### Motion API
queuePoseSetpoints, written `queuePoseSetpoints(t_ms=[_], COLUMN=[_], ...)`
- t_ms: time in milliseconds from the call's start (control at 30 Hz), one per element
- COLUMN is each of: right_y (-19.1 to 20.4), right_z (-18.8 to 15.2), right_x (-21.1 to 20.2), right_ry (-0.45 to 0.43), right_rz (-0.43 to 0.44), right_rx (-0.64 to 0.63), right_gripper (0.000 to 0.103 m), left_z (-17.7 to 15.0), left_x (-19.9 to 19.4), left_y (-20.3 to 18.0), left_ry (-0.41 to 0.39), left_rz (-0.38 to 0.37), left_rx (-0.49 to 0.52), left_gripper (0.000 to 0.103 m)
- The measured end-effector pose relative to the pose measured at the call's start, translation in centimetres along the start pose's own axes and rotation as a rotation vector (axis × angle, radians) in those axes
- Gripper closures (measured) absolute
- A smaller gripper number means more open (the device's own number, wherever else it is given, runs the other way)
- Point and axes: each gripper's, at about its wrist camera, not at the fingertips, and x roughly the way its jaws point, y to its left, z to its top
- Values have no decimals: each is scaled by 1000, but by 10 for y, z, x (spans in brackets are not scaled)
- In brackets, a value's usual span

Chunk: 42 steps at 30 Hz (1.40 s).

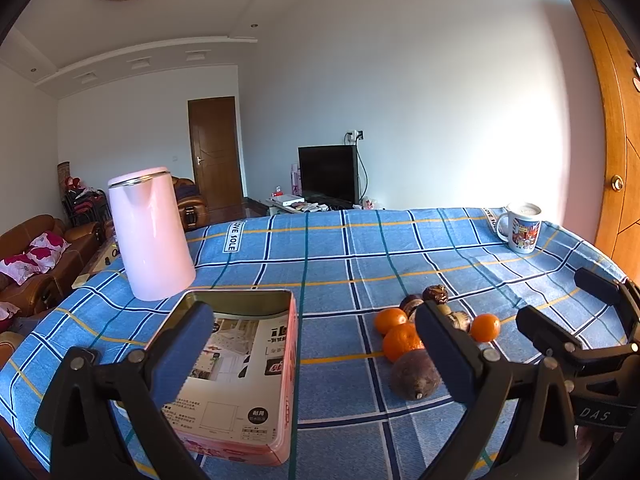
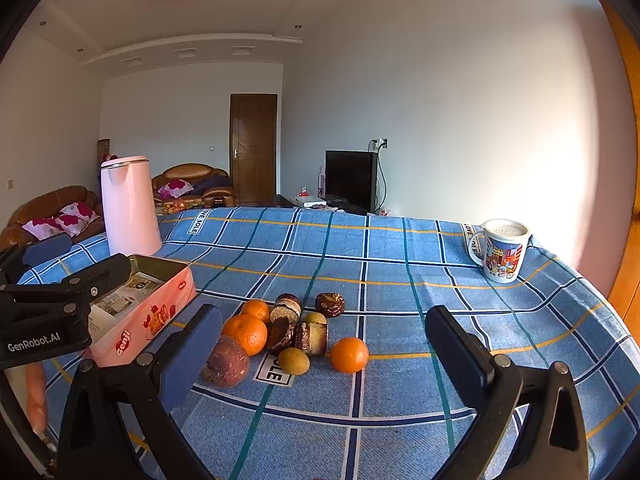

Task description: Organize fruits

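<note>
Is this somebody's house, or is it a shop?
Most likely a home's living room. There are brown sofas with flowery cushions, a dark television against the wall, and a table under a blue checked cloth holding a pink kettle and a picture mug.

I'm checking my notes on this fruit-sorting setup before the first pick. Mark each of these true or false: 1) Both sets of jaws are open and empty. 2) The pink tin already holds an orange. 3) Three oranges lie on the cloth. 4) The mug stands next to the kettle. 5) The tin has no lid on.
1) True: the left gripper and the right gripper stand wide open with nothing between the jaws.
2) False: the pink tin holds only printed paper; no fruit is in it.
3) True: three oranges lie in the fruit pile on the checked cloth.
4) False: the mug stands at the far right, the kettle at the far left.
5) True: the tin is open on top.
</note>
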Motion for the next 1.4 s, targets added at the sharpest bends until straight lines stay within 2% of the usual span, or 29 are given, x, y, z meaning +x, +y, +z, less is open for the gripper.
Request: queuePoseSetpoints(t_ms=[1400], right_y=[-2], right_z=[-6], right_x=[4], right_ry=[34], right_rz=[19], right_rx=[7], right_gripper=[1], left_z=[-5], left_x=[1], left_y=[-3], left_ry=[9], left_rz=[-3], left_rx=[1], left_gripper=[0])
